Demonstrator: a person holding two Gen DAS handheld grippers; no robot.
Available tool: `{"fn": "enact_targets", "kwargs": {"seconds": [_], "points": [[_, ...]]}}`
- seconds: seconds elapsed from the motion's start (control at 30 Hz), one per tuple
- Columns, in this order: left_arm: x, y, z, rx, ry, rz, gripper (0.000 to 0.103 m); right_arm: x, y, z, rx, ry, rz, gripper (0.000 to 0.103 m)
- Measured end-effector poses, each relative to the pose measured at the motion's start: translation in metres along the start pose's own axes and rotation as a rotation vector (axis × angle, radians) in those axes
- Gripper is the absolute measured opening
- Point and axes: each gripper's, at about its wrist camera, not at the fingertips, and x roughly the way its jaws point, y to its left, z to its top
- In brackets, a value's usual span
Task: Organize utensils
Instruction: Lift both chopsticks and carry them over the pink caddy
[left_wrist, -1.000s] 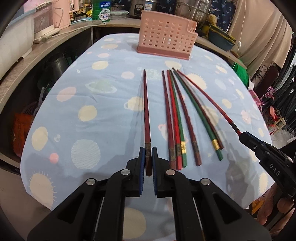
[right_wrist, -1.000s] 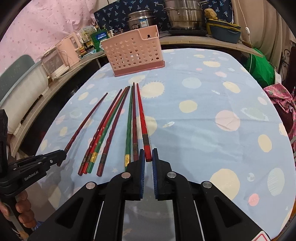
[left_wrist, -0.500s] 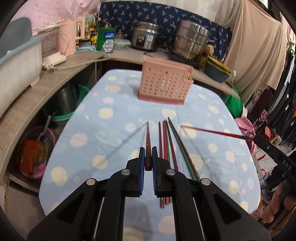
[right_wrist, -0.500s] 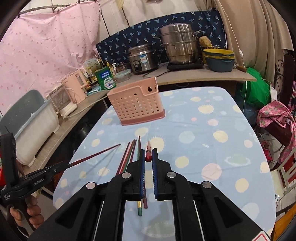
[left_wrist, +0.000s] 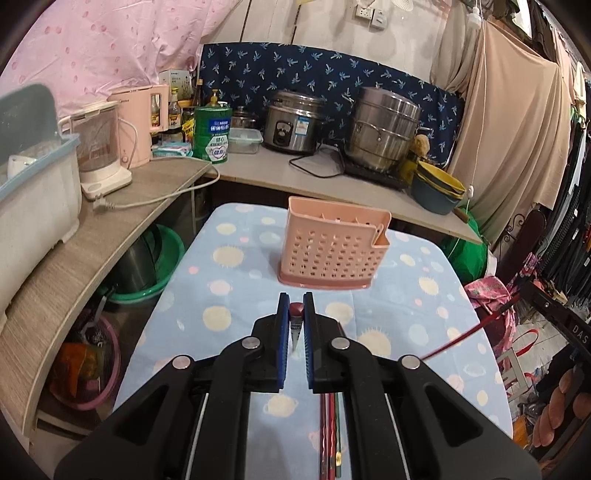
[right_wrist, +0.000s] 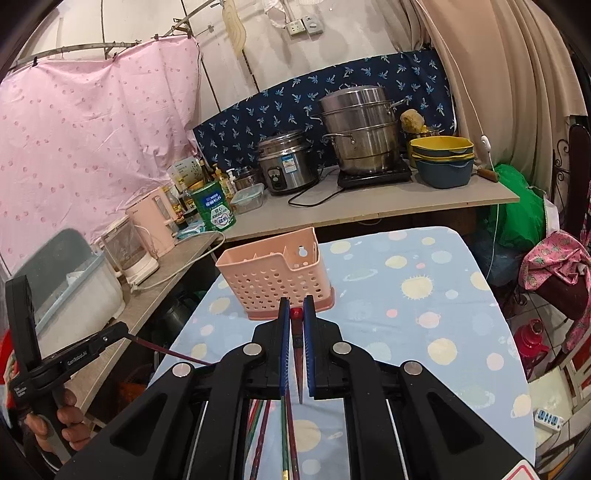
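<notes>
A pink perforated utensil basket (left_wrist: 332, 247) (right_wrist: 273, 273) stands upright at the far end of the blue planet-print table (left_wrist: 236, 295). My left gripper (left_wrist: 296, 301) is shut on a dark red chopstick (left_wrist: 296, 310), seen end-on and held in the air short of the basket. My right gripper (right_wrist: 295, 304) is shut on a bright red chopstick (right_wrist: 295, 314) in the same way. Each gripper shows in the other's view: the right gripper (left_wrist: 524, 291) with its chopstick (left_wrist: 465, 336), the left gripper (right_wrist: 123, 326) with its chopstick (right_wrist: 170, 352). Several chopsticks (left_wrist: 330, 435) (right_wrist: 273, 435) lie on the cloth below.
A counter wraps the table's far and left sides, bearing a rice cooker (left_wrist: 291, 122), a steel steamer pot (right_wrist: 360, 140), a pink kettle (left_wrist: 138, 123), a green tin (left_wrist: 212, 134) and stacked bowls (right_wrist: 441, 160). Basins (left_wrist: 151, 269) sit under the counter. A hand (right_wrist: 55, 424) grips the left tool.
Both grippers rose off the table, each lifting its chopstick clear of the row. The views tilted up, so the basket and the counter now fill the middle.
</notes>
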Motion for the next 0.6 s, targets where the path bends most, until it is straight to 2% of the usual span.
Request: {"fn": "enact_targets", "kwargs": {"seconds": [0.13, 0.33, 0.6], "points": [[0.001, -0.005, 0.022, 0.007, -0.028, -0.019, 0.007, 0.004, 0.001, 0.022, 0.02, -0.036, 0.041, 0.007], [-0.007, -0.017, 0.066, 0.025, -0.112, -0.045, 0.007, 0.011, -0.002, 0.061, 0.072, -0.129, 0.091, 0.007], [-0.018, -0.023, 0.141, 0.015, -0.274, -0.047, 0.007, 0.026, 0.005, 0.114, 0.105, -0.262, 0.132, 0.007]]}}
